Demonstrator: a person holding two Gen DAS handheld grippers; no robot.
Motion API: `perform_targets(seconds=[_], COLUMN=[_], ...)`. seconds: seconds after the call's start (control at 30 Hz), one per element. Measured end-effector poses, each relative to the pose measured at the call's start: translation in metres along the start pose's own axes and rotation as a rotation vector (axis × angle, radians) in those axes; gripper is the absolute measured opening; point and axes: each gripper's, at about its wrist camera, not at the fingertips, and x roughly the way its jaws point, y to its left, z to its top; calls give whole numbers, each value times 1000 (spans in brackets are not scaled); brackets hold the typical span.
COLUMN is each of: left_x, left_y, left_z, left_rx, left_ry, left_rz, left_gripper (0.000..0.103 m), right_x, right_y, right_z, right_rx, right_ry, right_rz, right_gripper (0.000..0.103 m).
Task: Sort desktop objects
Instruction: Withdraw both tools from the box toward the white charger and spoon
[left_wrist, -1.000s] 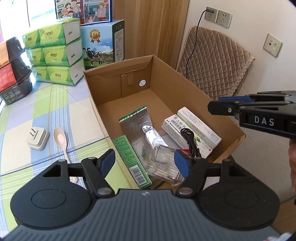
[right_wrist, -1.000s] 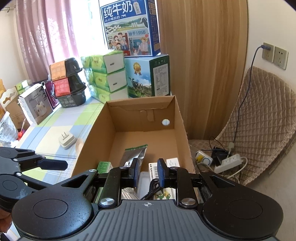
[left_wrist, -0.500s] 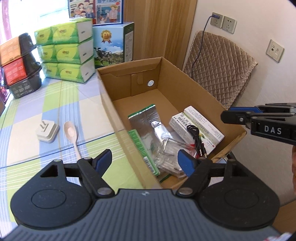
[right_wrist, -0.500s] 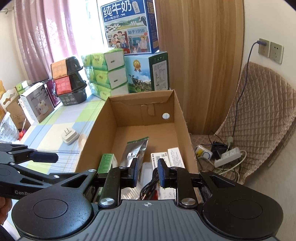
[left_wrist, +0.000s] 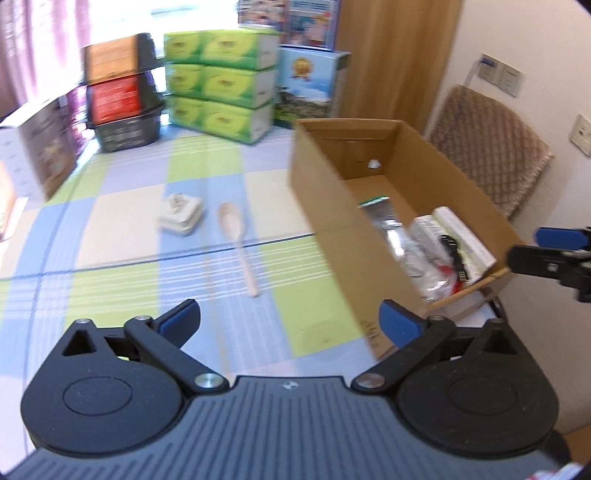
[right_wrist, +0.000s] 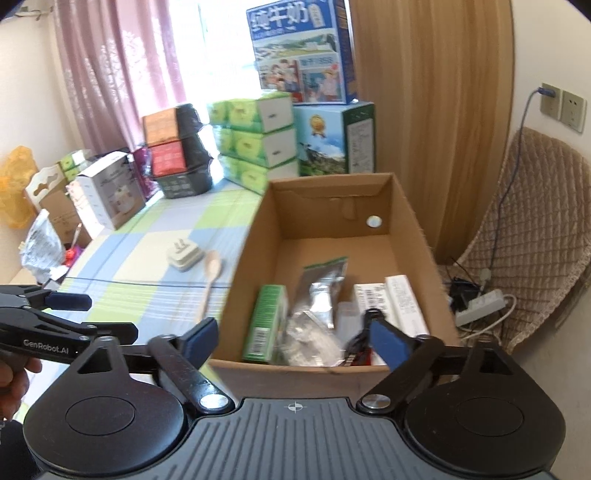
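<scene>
Over the cardboard box (right_wrist: 332, 266) my right gripper (right_wrist: 291, 339) has just spread its jaws wide, and the black cable (right_wrist: 360, 338) it pinched a second ago now lies released inside, on the white cartons (right_wrist: 402, 302) beside the foil pouch (right_wrist: 325, 291) and the green box (right_wrist: 267, 321). I judge this item as sorted. My left gripper (left_wrist: 290, 321), also released and empty, has swung away from the box toward the checked tablecloth (left_wrist: 110, 221), where the wooden spoon (left_wrist: 238, 243) and the white plug adapter (left_wrist: 183, 214) remain to collect. Behind them stand green tissue packs (left_wrist: 221, 85) and milk cartons (right_wrist: 332, 136); a quilted chair (right_wrist: 532, 236) is at the wall.
</scene>
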Motion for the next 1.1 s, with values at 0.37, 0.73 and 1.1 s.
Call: perform_targets(seconds=[0.37, 0.73, 1.1], left_x=[-12, 6, 76], left_y=[90, 159, 182], left_z=[-17, -11, 0], left_rx=[-125, -175, -136], left_ry=[29, -45, -94], left_rz=[128, 259, 253], left_gripper=[102, 102, 102], right_x=[8, 74, 187], right_y=[79, 151, 160], right_z=[4, 10, -3], right_rx=[-76, -128, -137], right_ry=[-26, 6, 57], right_rz=[150, 174, 109], right_gripper=[101, 101, 78])
